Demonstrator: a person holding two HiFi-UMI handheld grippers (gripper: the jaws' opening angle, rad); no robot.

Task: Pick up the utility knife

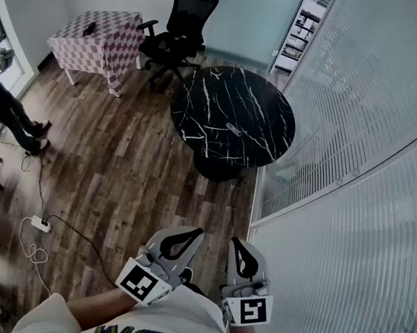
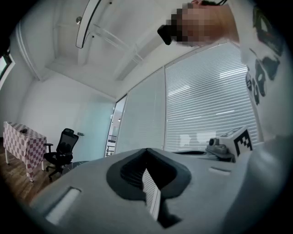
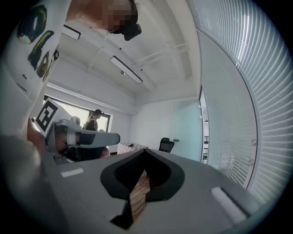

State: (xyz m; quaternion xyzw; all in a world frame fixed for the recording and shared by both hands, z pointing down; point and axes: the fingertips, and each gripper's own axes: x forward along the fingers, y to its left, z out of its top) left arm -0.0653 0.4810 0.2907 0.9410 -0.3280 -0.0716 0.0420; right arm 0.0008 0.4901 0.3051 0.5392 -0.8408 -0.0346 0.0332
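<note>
I hold my left hand-held gripper (image 1: 197,233) and right hand-held gripper (image 1: 234,241) side by side, well short of the round black counter (image 1: 202,99), both with jaws together and nothing between them. The knife (image 1: 234,129) lies on the counter, near its middle. A chair (image 1: 178,23) stands beyond the counter.

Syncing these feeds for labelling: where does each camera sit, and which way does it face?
Head view: on the person's head, steeply down at wood floor and black table; left gripper, right gripper, shirt show.
Left gripper view: on that gripper, roughly level along shut jaws toward blinds; shirt at right.
Right gripper view: on that gripper, level along shut jaws; shirt at left.
Shared: all three show the office chair and checkered table.
</note>
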